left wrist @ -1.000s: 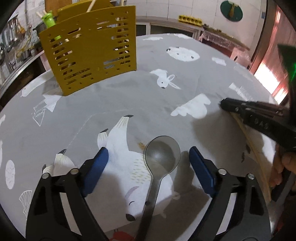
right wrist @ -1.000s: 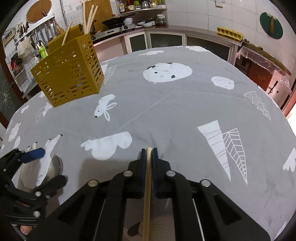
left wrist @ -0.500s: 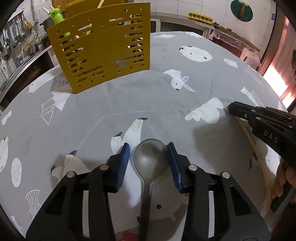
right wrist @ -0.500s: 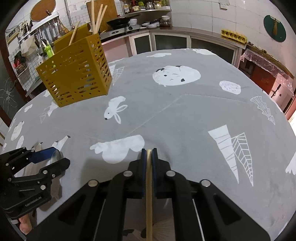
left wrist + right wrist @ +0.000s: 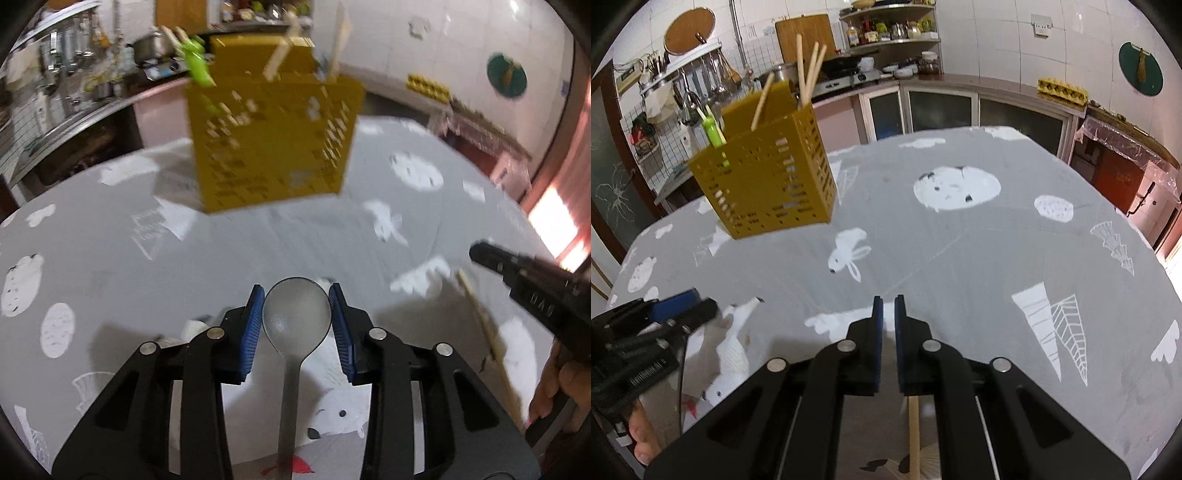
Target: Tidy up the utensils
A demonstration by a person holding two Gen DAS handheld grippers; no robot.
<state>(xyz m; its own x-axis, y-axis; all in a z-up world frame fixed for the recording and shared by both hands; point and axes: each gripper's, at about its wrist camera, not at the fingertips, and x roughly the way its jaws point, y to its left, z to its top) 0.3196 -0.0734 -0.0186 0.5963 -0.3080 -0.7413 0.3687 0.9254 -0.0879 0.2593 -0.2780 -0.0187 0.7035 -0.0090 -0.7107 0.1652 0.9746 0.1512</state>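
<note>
My left jaws (image 5: 296, 321), wide a second ago, are closing on the spoon (image 5: 296, 314) bowl and lifting it off the surface (image 5: 110, 266), while my right jaws (image 5: 888, 325) pinch a chopstick (image 5: 913, 435), both bound for the yellow holder (image 5: 273, 144).

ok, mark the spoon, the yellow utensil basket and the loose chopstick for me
spoon (image 5: 296, 314): left wrist view, centre of the bowl.
yellow utensil basket (image 5: 768, 192): right wrist view, slotted front wall.
chopstick (image 5: 484, 325): left wrist view, mid-shaft, below the other tool.

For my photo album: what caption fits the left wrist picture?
Left gripper closing around a grey spoon, yellow utensil basket ahead.
</note>
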